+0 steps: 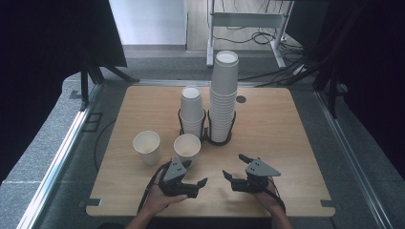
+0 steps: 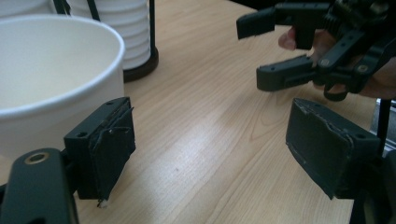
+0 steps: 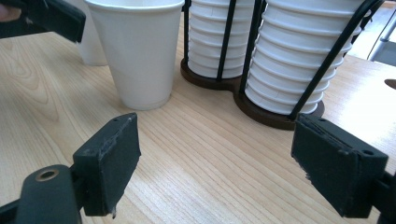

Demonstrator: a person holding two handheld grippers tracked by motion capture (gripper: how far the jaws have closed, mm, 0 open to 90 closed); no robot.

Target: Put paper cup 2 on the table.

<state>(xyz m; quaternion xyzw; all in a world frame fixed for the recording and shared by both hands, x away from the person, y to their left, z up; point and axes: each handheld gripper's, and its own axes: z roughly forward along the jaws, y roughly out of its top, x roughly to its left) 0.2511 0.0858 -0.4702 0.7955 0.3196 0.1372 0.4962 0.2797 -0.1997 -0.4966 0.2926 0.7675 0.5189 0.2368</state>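
Two loose white paper cups stand on the wooden table (image 1: pixel 286 143): one (image 1: pixel 187 147) right in front of my left gripper (image 1: pixel 197 171), the other (image 1: pixel 147 147) further left. In the left gripper view the near cup (image 2: pixel 51 84) sits just outside the left jaw, and my left gripper (image 2: pixel 210 149) stands open over bare wood. My right gripper (image 1: pixel 232 165) is open too, low over the table to the right of the left one. Its own view shows my right gripper (image 3: pixel 215 158) holding nothing, facing the near cup (image 3: pixel 137 51) and the stacks.
A black wire holder (image 1: pixel 206 138) on a dark base keeps a short cup stack (image 1: pixel 192 112) and a tall one (image 1: pixel 224 95) at mid table. Bare wood lies to the right of the holder. Beyond the table are cables and desk legs (image 1: pixel 248 28).
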